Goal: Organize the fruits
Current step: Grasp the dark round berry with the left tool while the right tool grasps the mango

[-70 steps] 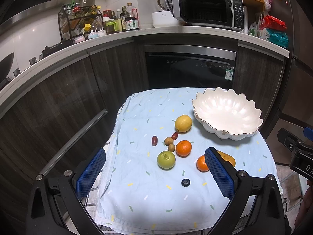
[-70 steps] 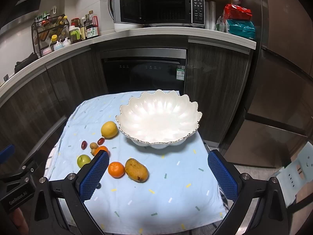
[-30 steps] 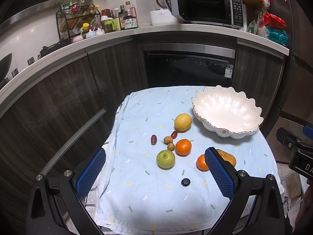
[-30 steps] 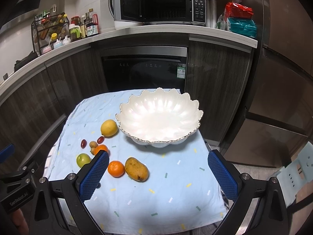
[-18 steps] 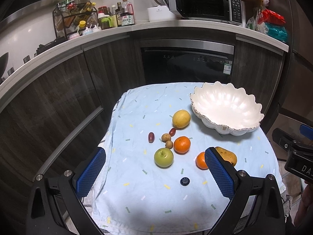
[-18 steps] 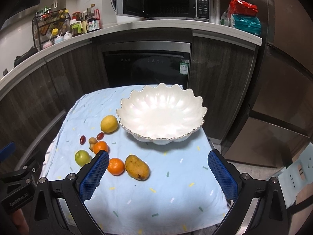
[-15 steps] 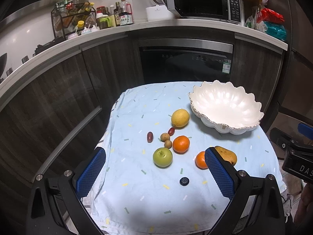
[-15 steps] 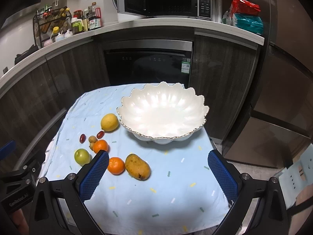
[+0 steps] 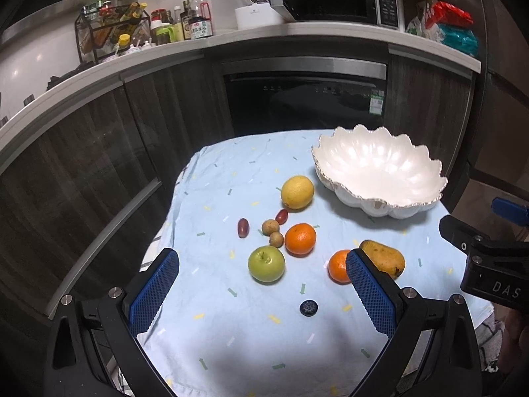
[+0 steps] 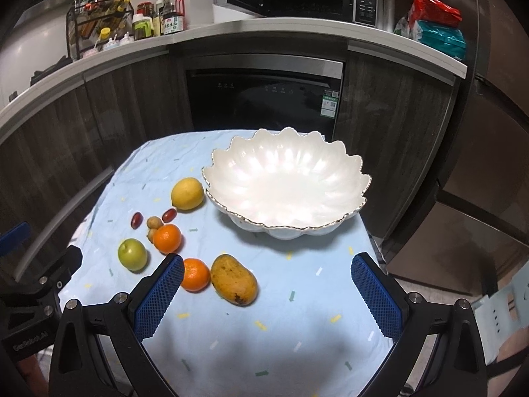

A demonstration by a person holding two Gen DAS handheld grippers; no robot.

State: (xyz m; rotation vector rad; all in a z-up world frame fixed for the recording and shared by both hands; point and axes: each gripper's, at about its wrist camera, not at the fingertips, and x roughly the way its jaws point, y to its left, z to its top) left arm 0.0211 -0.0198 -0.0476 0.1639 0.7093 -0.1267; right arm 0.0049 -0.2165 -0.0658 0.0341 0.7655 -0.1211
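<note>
While both spread wide, left hand-held gripper over fruit, right hand-held gripper lettered "DAS".

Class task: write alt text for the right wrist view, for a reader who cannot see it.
An empty white scalloped ceramic bowl sits on a pale blue confetti-print tablecloth, with loose fruit to its left: a yellow lemon, two oranges, a green apple and a yellow-brown mango. The right gripper hovers open in front, jaws wide and empty.
</note>
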